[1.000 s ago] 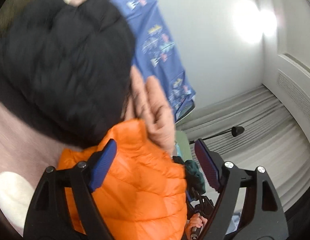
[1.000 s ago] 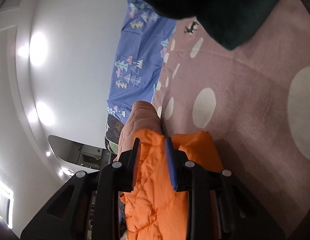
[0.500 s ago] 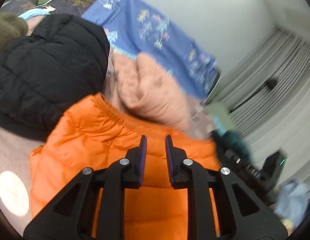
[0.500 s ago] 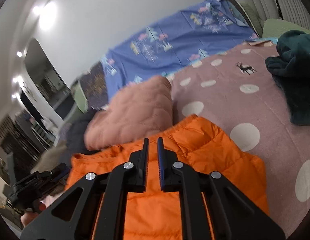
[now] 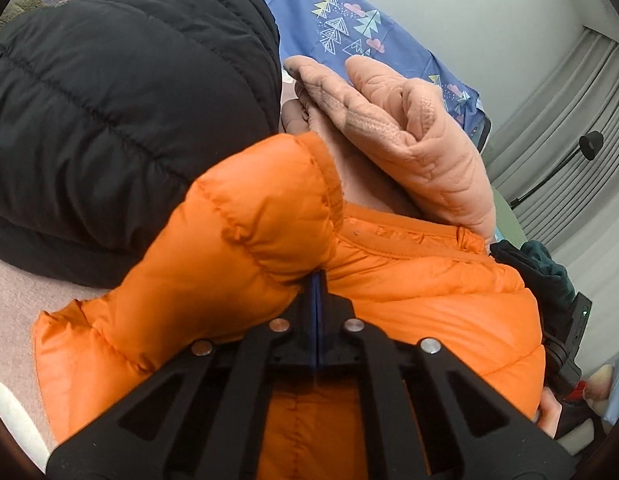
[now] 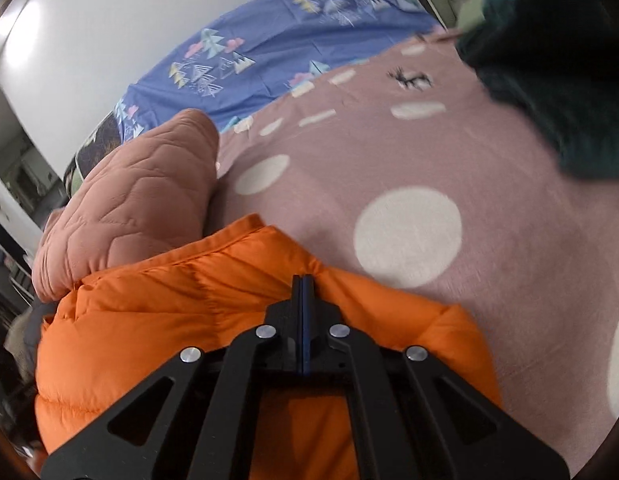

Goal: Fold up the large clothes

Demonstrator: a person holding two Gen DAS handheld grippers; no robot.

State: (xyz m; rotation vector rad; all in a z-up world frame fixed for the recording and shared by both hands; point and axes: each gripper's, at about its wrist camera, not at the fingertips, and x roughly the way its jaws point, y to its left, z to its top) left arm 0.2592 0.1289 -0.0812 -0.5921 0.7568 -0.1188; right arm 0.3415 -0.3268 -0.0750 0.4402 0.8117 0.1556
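Looking through the left wrist camera, the orange puffer jacket (image 5: 245, 240) lies as a compact bundle on the pink dotted bedspread (image 5: 25, 292), so the folding seems nearly done; what is left is probably to press it flat. The left gripper (image 5: 316, 280) has its jaws pressed together, blue pads meeting, and a puffy quilted roll bulges at their tip (whether a thin fold is caught there cannot be told). A matte black padded jacket (image 5: 109, 100) and a peach quilted garment (image 5: 421, 148) lie just behind.

From the right wrist camera, the right gripper (image 6: 304, 284) is also pressed fully together, over the shiny, slippery orange shell (image 6: 169, 304), with nothing seen between the pads. The peach garment (image 6: 141, 200) touches the orange edge; a dark green fleece (image 6: 557, 80) lies well apart.
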